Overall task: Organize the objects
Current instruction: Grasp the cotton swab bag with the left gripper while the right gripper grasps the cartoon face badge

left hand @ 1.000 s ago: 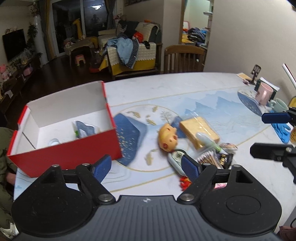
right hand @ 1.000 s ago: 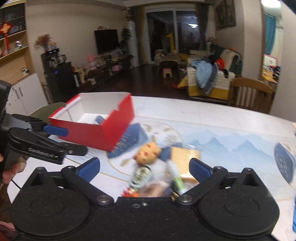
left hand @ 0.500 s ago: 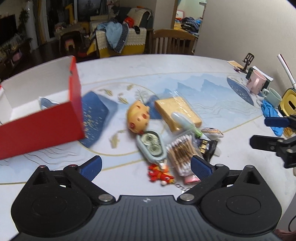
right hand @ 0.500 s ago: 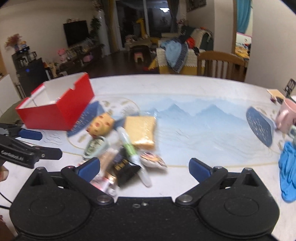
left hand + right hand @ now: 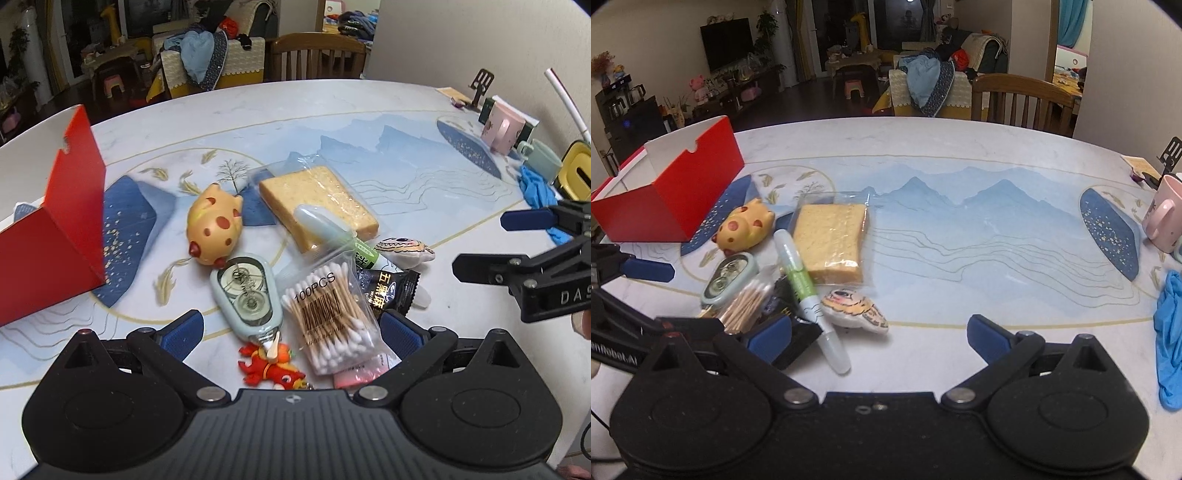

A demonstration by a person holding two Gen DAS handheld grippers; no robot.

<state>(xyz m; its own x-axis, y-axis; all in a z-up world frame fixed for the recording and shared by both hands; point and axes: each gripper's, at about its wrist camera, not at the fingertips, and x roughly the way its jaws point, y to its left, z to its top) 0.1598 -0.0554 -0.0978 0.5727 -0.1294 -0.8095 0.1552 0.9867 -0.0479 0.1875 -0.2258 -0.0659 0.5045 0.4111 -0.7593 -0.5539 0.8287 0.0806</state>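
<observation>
Both grippers have swung away from the red box (image 5: pixel 55 221) toward the pile since a second ago. Left gripper (image 5: pixel 291 328) hovers with fingers spread wide, empty, over the bag of cotton swabs (image 5: pixel 332 317), the correction tape (image 5: pixel 245 295) and a red keychain charm (image 5: pixel 269 365). Right gripper (image 5: pixel 879 332) is likewise wide open, holding nothing, with a green tube (image 5: pixel 805 291) and a tiger-face pouch (image 5: pixel 855 306) just ahead. Farther on the surface (image 5: pixel 960 155) lie the wrapped sponge (image 5: pixel 831 236) and the spotted pig toy (image 5: pixel 744 229); the box stands beyond at left.
</observation>
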